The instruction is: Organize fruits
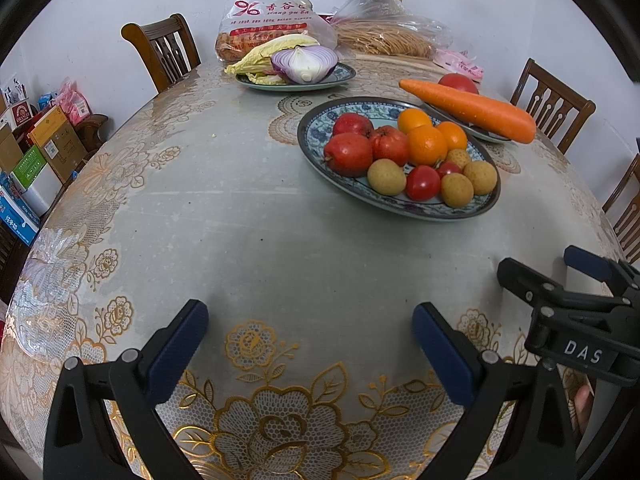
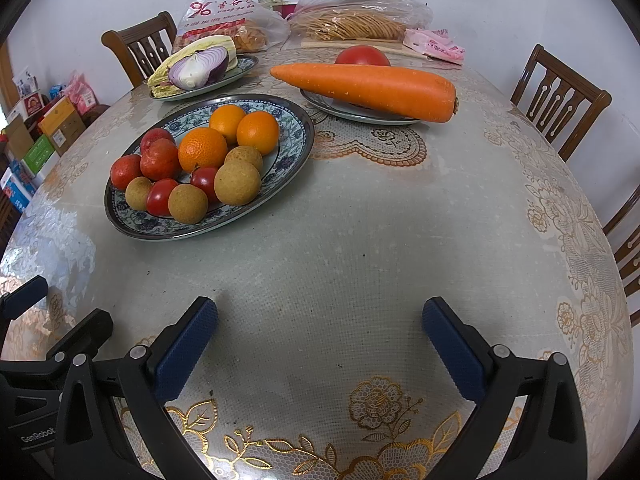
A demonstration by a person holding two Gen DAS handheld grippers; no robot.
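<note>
A blue-patterned oval plate (image 1: 310,128) (image 2: 298,128) holds the fruit in groups: red fruits (image 1: 348,154) (image 2: 158,158), three oranges (image 1: 426,144) (image 2: 202,148), several tan round fruits (image 1: 386,176) (image 2: 237,182) and small red tomatoes (image 1: 423,182) (image 2: 160,196). My left gripper (image 1: 310,344) (image 2: 68,304) hovers open and empty over the near tablecloth, well short of the plate. Beside it on the right, my right gripper (image 2: 320,340) (image 1: 540,264) is also open and empty, with the plate ahead to its left.
Behind the fruit, a big carrot (image 1: 468,110) (image 2: 368,86) and a tomato (image 2: 362,56) lie on a second plate. A third plate carries a halved onion (image 1: 304,62) and cabbage. Plastic food bags (image 2: 348,20) line the back edge. Wooden chairs (image 2: 560,100) ring the table, with boxes (image 1: 44,148) stacked at left.
</note>
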